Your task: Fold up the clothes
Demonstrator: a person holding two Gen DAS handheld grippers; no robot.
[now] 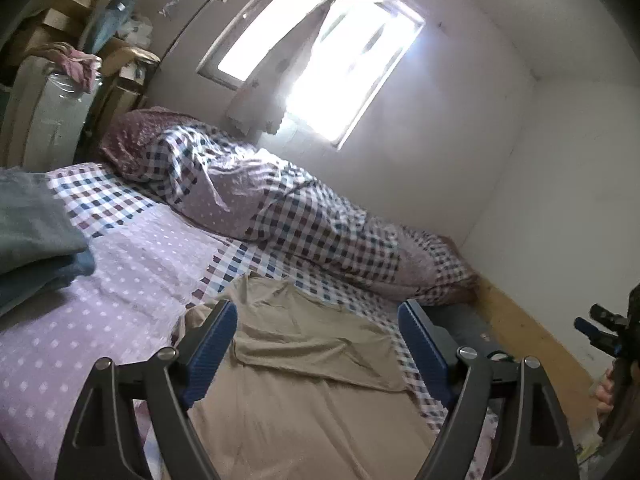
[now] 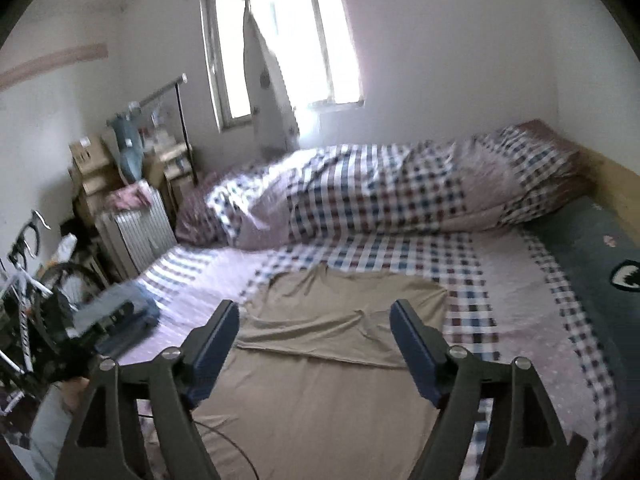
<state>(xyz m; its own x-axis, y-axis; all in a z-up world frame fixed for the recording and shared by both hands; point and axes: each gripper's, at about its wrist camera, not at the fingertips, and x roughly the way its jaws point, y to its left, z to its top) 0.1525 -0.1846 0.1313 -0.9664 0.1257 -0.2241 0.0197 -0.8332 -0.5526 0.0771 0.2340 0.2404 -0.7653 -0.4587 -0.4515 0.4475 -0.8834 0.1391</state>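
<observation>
Beige soft-knit garment, spread flat on bed with lilac dotted and checked sheet, far part already doubled back toward near side, fold edge running crosswise. Directly below and ahead of both tools: left hand-held gripper with blue pads wide apart, nothing between them, clear of cloth; right hand-held gripper likewise spread and empty, above same cloth. Long axis of garment running away from both, toward rumpled checked duvet. Neither clearly nearer; left one over left half, right one over right half, so probably one near corner each for next fold, both needing to drop down to cloth. Off to left, folded grey-blue clothes in stack on sheet. Off to right, dark green blanket with white emblem along bed edge. Farther back, bright window with pale curtain.
</observation>
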